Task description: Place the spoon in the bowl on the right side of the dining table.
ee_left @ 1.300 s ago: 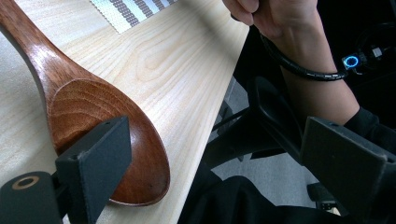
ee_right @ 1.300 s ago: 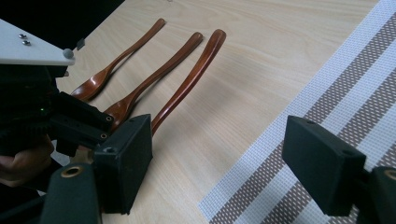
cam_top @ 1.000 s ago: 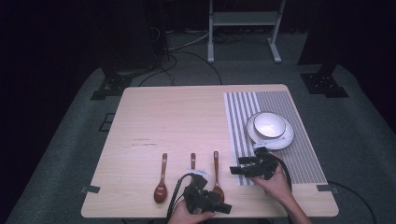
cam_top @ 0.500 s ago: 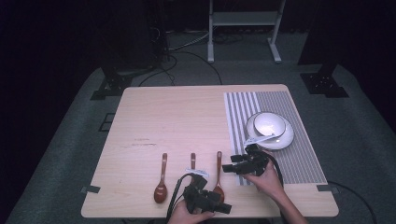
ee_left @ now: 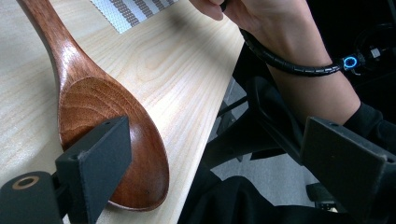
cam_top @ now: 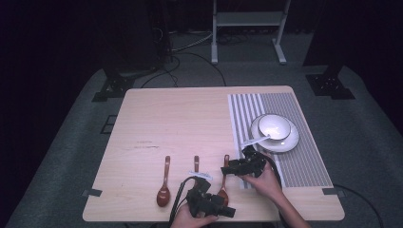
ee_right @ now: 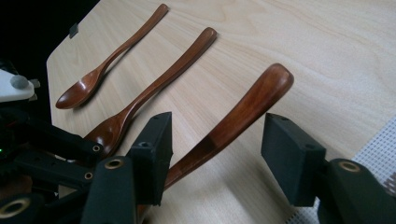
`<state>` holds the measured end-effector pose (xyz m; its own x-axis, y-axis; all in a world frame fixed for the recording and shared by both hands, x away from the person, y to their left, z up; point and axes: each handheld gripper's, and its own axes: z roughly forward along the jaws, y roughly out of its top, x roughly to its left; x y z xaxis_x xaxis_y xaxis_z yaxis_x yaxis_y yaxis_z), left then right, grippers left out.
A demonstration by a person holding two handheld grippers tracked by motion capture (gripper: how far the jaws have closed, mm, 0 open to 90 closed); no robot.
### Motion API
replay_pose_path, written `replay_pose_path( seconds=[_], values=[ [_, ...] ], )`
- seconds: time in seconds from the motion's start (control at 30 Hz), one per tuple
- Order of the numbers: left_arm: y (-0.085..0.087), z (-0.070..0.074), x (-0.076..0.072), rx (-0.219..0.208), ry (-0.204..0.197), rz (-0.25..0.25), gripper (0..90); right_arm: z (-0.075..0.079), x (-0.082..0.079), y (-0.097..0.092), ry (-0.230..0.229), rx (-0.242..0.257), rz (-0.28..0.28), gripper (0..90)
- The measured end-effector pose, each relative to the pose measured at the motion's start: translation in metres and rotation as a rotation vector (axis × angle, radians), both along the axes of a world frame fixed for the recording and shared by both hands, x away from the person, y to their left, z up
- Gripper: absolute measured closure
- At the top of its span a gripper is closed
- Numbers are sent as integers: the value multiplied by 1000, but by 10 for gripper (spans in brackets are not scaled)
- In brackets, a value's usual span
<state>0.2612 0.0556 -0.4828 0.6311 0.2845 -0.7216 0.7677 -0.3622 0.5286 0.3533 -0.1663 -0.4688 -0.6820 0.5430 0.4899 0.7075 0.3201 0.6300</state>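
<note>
Three brown wooden spoons lie side by side near the table's front edge: the left spoon (cam_top: 164, 187), the middle spoon (cam_top: 196, 163) and the right spoon (cam_top: 224, 176). My right gripper (cam_top: 228, 169) straddles the right spoon's handle (ee_right: 247, 105). Its jaws have just been closing, with the handle between them close to one jaw and a gap at the other, so it is open. My left gripper (cam_top: 222, 207) rests at the front edge, open wide. One of its jaws is beside the right spoon's bowl (ee_left: 107, 135) and the other hangs past the table edge.
At the right, a striped placemat (cam_top: 304, 164) holds a white bowl on a plate (cam_top: 275, 128) with a white spoon (cam_top: 254, 140) leaning out. The person's right forearm (ee_left: 299, 70) crosses the front right corner. Bare wood (cam_top: 180, 118) fills the table's back left.
My right gripper has moved left off the placemat onto the right spoon's handle, and its jaws have narrowed. The left gripper has stayed put.
</note>
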Motion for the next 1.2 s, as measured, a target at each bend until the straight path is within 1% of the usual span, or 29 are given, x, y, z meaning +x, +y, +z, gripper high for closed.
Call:
replay_pose_path(
  seconds=[0.2,0.3,0.33,0.4,0.47,0.5,0.53,0.57,0.6,0.63,0.67,0.7,0.73,0.77,0.8,0.83,0.87,0.9,0.97,1.2],
  values=[
    [0,0,0,0,-2,-2,78,0,3,0,27,7,-17,589],
    [0,0,0,5,-12,-4,90,0,5,0,27,9,-24,611],
    [0,0,0,4,-8,-2,90,0,5,1,40,15,-32,631],
    [0,0,0,4,-8,-2,90,0,6,1,43,16,-34,636],
    [0,0,0,-2,-7,-4,89,0,8,3,58,34,-38,663],
    [0,0,0,-2,-7,-4,89,0,8,3,58,34,-38,663],
    [0,0,0,-13,-15,-5,88,0,9,4,76,53,-42,717],
    [1,1,-1,-17,-25,-13,85,1,9,4,82,61,-40,738],
    [1,2,-2,-27,-26,-14,85,1,10,4,90,65,-37,760],
    [1,2,-2,-27,-26,-14,85,1,10,4,98,76,-33,776],
    [2,5,-2,-38,-40,-16,85,1,10,4,98,76,-33,776],
    [3,7,-3,-44,-46,-11,85,1,11,4,109,87,-29,788],
    [4,9,-2,-54,-49,-9,85,2,12,2,129,114,-28,808],
    [5,10,-2,-55,-49,-7,85,2,12,2,137,121,-30,815],
    [6,11,-2,-60,-47,0,85,3,12,1,138,133,-27,825],
    [6,11,-2,-60,-47,0,85,3,12,1,138,133,-27,825],
    [7,11,-1,-64,-48,-3,85,7,13,-2,147,158,-29,843],
    [8,12,-1,-71,-49,3,85,8,13,-3,143,162,-32,844],
    [9,14,-1,-77,-51,6,85,11,13,-5,134,151,-37,844],
    [13,17,0,-83,-63,14,85,21,16,-8,122,152,-65,844]
  ],
)
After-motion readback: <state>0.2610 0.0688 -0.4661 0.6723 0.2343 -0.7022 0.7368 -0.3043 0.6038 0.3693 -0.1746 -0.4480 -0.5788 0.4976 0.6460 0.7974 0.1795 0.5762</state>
